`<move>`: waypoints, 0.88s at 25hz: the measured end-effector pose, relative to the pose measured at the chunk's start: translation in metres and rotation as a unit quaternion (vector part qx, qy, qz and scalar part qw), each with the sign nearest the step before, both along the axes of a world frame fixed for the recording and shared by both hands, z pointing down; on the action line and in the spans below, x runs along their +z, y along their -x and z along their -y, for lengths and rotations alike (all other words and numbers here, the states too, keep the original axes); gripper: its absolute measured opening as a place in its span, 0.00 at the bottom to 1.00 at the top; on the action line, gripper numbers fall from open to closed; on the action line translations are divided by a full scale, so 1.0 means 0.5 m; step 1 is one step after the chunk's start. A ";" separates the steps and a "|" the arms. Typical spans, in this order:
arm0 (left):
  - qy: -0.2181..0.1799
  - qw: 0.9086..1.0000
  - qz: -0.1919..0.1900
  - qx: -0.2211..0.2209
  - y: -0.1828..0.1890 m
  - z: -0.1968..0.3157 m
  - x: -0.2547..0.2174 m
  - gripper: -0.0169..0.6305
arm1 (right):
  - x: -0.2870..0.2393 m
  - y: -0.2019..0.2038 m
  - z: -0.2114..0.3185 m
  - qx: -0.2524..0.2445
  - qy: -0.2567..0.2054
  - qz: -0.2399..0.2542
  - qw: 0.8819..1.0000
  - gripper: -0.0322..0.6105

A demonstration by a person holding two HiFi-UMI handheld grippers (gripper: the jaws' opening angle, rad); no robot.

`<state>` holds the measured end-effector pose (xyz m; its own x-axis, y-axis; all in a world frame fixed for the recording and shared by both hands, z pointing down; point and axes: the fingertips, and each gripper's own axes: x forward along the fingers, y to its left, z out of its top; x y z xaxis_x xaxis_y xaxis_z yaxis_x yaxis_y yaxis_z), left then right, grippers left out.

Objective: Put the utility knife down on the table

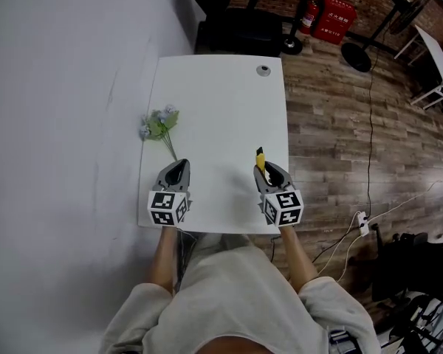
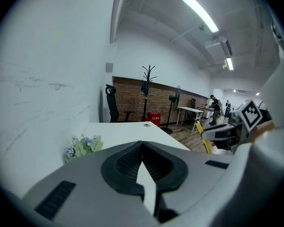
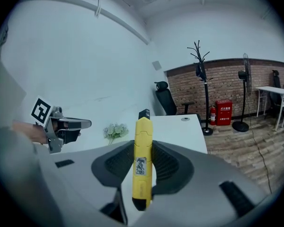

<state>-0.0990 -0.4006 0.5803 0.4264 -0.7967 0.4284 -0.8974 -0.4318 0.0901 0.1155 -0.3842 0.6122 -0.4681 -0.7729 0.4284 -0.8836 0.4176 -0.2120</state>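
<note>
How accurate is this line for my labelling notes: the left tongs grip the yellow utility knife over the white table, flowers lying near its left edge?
One slip: the right tongs grip the yellow utility knife, not the left tongs, which are shut and empty. The right gripper view shows it. The white table and flowers near its left edge are as stated.

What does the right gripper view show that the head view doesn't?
Only the right gripper view: the right tool with its pads clamped on both sides of the yellow utility knife, the small label on its body, and the coat stand with its branched top.

Only the head view: the person's forearms, the right tool's marker cube, and the power strip on the wood floor.

Both: the knife, the left tool, the artificial flowers, the white table and the red fire-extinguisher box.
</note>
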 end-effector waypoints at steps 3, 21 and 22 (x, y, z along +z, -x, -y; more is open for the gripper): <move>0.010 1.000 -0.006 0.003 0.006 0.008 0.023 0.04 | 0.019 0.010 0.006 0.001 0.010 -0.006 1.000 0.22; 0.041 0.999 -0.033 0.000 0.078 0.063 0.091 0.04 | 0.127 0.124 0.080 -0.109 0.041 -0.147 0.982 0.22; 0.041 0.999 -0.034 -0.001 0.081 0.065 0.091 0.04 | 0.132 0.132 0.082 -0.124 0.040 -0.159 0.979 0.22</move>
<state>-0.1395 -0.4331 0.6257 0.4547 -0.7607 0.4633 -0.8891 -0.4184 0.1856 0.0494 -0.4252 0.6781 -0.4699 -0.6107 0.6374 -0.7843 0.6201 0.0160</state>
